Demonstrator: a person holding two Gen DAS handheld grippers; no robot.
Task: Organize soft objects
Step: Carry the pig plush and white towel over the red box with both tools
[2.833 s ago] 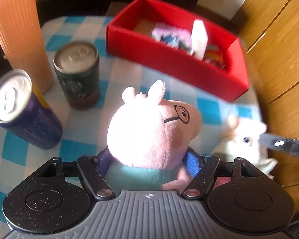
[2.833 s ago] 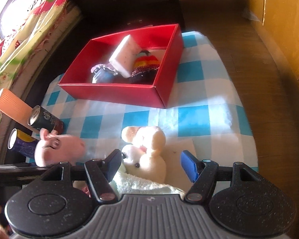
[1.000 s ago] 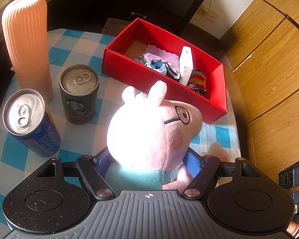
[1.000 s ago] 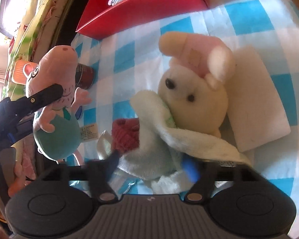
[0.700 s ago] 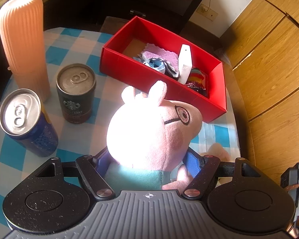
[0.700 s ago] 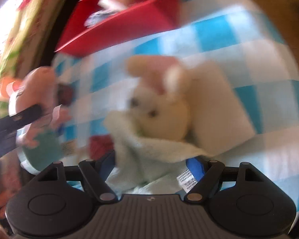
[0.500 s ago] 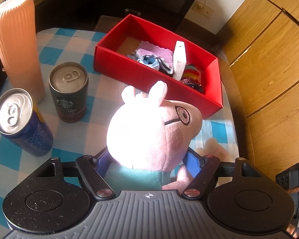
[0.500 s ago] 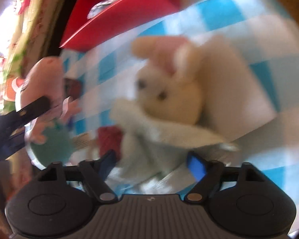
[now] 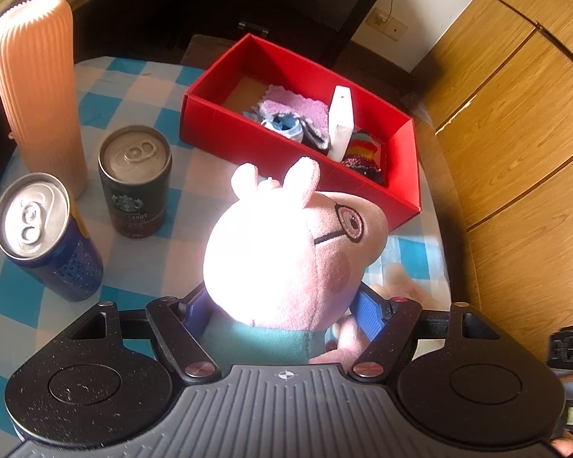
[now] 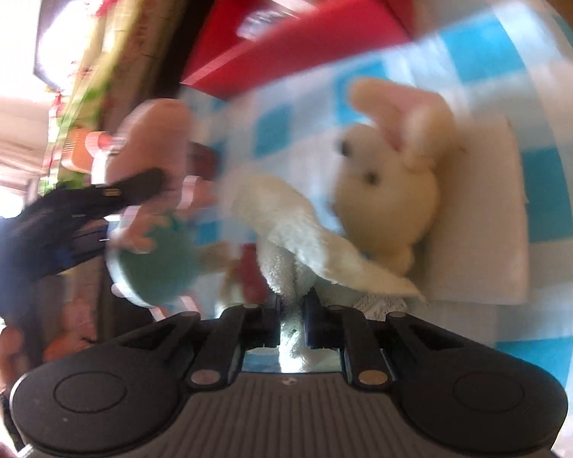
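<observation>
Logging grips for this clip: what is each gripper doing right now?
Left gripper: closed on the pig plush.
Right gripper: jaws have just been closing, now shut on the rabbit toy's white cloth.

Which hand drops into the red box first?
Left, likely. The left gripper holds the pink pig plush, facing the open red cardboard box. The right gripper just pinched the cream rabbit plush's white cloth, farther away.

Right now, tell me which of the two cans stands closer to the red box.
The dark coffee can. It stands nearer the red box; the blue can stands further off, toward the table's near edge.
</observation>
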